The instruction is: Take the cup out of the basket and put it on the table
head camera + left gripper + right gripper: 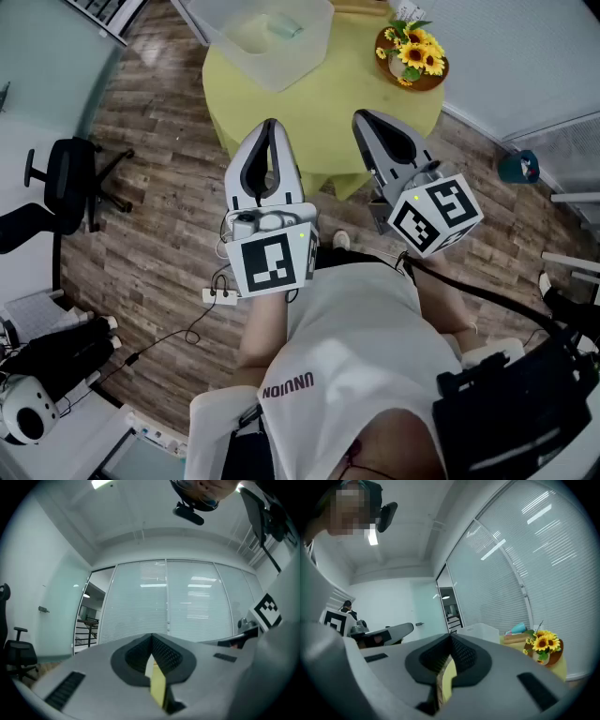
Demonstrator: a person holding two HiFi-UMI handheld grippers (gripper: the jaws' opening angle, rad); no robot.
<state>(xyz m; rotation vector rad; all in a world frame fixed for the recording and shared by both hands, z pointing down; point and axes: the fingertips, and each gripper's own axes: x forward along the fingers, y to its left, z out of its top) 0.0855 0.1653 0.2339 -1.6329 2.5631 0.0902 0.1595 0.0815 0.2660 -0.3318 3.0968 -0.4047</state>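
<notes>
A translucent white basket (272, 37) stands on the round yellow-green table (375, 103) at the far side. Inside it shows a pale teal shape that looks like the cup (285, 27). My left gripper (271, 125) and right gripper (361, 116) are held side by side near my body, over the wooden floor and short of the table's near edge. Both have their jaws together with nothing between them. In the left gripper view the left gripper (152, 637) points up at a glass wall. In the right gripper view the right gripper (451, 637) points toward the basket (480, 631).
A pot of sunflowers (412, 54) sits at the table's right edge and shows as the same sunflowers (543, 644) in the right gripper view. A black office chair (70, 183) stands at the left. A power strip with its cable (220, 295) lies on the floor.
</notes>
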